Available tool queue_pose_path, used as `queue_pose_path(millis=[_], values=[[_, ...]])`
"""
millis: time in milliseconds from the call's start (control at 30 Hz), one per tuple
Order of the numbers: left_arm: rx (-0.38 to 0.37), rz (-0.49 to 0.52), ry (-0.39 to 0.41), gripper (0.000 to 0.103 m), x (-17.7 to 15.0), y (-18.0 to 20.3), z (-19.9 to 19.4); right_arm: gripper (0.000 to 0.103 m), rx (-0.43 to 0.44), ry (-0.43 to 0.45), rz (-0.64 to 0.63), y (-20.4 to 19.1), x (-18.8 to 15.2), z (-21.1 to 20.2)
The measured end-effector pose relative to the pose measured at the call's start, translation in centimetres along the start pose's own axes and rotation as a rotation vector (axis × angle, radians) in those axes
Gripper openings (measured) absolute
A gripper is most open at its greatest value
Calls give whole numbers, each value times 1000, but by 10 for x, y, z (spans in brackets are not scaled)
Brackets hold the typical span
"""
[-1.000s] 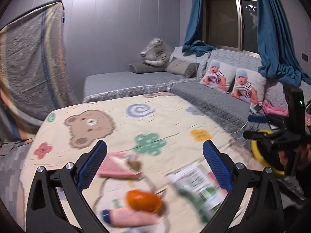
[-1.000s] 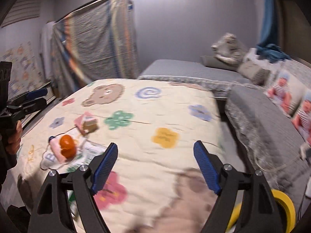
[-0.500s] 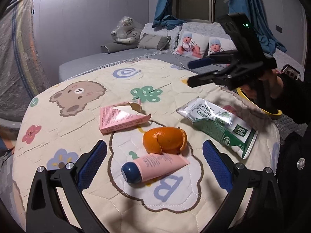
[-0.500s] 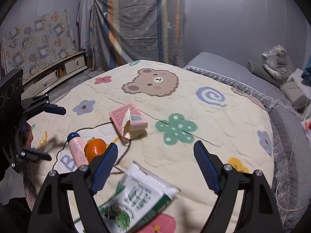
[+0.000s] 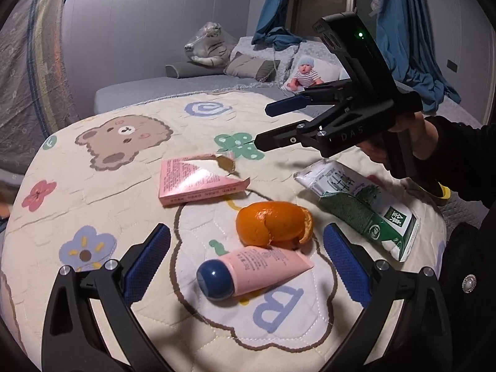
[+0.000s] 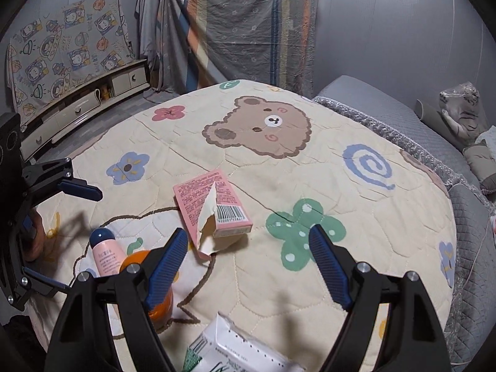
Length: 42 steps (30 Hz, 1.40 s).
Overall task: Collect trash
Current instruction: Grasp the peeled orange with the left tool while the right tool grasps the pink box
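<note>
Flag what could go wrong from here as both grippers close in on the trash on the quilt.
1. The orange peel touches the pink tube; grabbing one may drag the other.
2. The torn pink box has a loose flap that may rip further if pinched.
3. The left gripper and right gripper, both with open jaws, hover over the same small cluster and could collide.

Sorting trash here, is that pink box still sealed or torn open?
Torn open: the pink box has a ripped flap lifted, showing its pale inside.
</note>
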<state>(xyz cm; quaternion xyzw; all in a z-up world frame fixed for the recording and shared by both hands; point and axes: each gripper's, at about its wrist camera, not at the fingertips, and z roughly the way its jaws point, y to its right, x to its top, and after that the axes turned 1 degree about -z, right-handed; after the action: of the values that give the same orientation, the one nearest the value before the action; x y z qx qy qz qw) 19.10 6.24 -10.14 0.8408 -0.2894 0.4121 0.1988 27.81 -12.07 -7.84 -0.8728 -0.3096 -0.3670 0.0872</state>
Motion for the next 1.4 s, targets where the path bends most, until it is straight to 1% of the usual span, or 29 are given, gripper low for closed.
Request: queue_pose_path(millis=[100, 200, 233, 367, 467, 533, 633, 800, 900, 1000, 1133, 1200, 1233, 1333, 1400], values=[[50, -30, 13, 94, -2, 0, -4, 77, 1, -2, -14, -2, 5, 7], [164, -74, 35, 94, -5, 3, -9, 77, -4, 1, -27, -4, 8, 10], [181, -93, 37, 94, -7, 5, -10, 77, -5, -3, -33, -5, 8, 12], [230, -187, 19, 94, -12, 5, -8, 77, -9, -21, -43, -7, 11, 21], [271, -305, 15, 94, -13, 3, -9, 77, -2, -21, -55, -7, 13, 24], [283, -382, 30, 94, -12, 5, -11, 77, 1, -16, -55, -6, 14, 24], [309, -438, 41, 94, -7, 17, -8, 77, 8, -16, -45, -1, 16, 23], [305, -443, 18, 94, 8, 40, 10, 77, 34, -23, -79, -1, 15, 23], [291, -481, 6, 93, 17, 47, 19, 77, 42, -43, -109, -1, 14, 28], [280, -514, -17, 84, 23, 48, 29, 77, 54, -65, -131, 0, 14, 35], [283, -573, -36, 83, 24, 47, 35, 77, 105, -103, -164, 3, 19, 44], [291, -578, -43, 83, 25, 48, 37, 77, 135, -126, -175, 4, 24, 51], [304, -588, -52, 81, 24, 48, 40, 77, 148, -140, -185, 3, 26, 55], [302, -635, -66, 81, 20, 45, 42, 77, 207, -179, -264, -5, 31, 63], [310, -657, -68, 81, 18, 43, 43, 77, 219, -211, -313, -11, 33, 67]])
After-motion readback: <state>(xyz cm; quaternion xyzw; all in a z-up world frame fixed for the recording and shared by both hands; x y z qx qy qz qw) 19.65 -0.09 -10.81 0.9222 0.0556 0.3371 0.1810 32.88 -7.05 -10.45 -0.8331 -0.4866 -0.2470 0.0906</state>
